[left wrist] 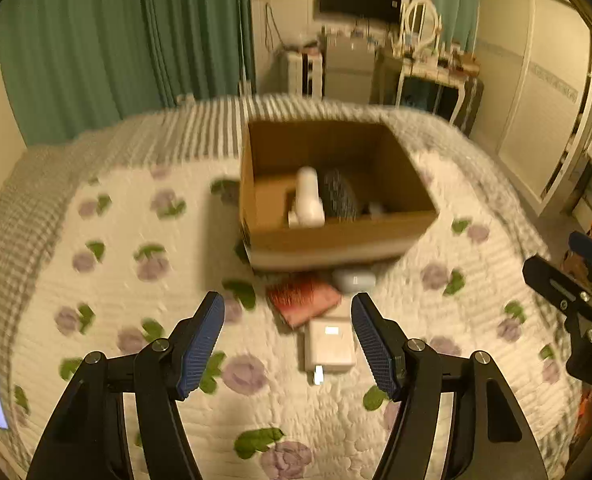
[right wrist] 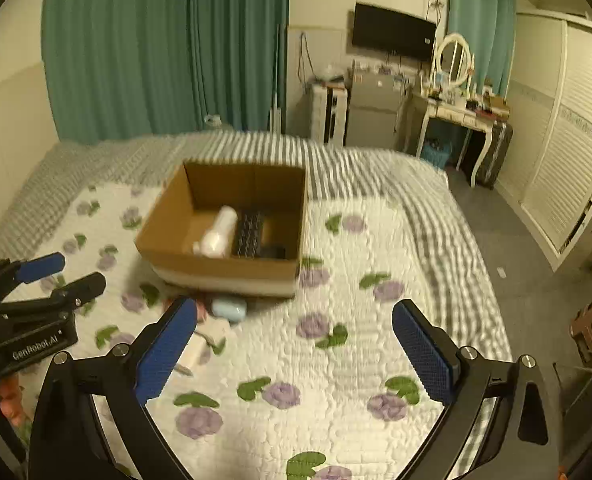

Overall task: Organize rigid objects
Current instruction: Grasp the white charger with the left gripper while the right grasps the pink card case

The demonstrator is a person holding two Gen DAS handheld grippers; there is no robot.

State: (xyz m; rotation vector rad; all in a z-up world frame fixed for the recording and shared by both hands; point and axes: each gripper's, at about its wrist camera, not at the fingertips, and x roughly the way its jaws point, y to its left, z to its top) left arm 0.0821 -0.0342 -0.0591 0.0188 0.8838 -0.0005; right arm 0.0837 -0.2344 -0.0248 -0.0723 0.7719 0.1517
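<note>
An open cardboard box [left wrist: 335,236] [right wrist: 216,268] stands on the flowered bed quilt. In it lie a white bottle [left wrist: 308,198] [right wrist: 218,232] and a dark brush-like object [left wrist: 337,196] [right wrist: 248,234]. In front of the box lie a red brush [left wrist: 303,298], a pale blue case [left wrist: 353,280] [right wrist: 228,309] and a white charger block [left wrist: 328,346]. My left gripper [left wrist: 288,316] is open and empty, above the red brush and charger. My right gripper [right wrist: 294,328] is open and empty over bare quilt, right of these items.
The bed's far end has a striped blanket [right wrist: 335,160]. Green curtains [left wrist: 116,40] hang behind. A dressing table [right wrist: 463,112], a small fridge [right wrist: 371,112] and white closet doors [right wrist: 567,152] stand to the right. The floor [right wrist: 515,260] lies right of the bed.
</note>
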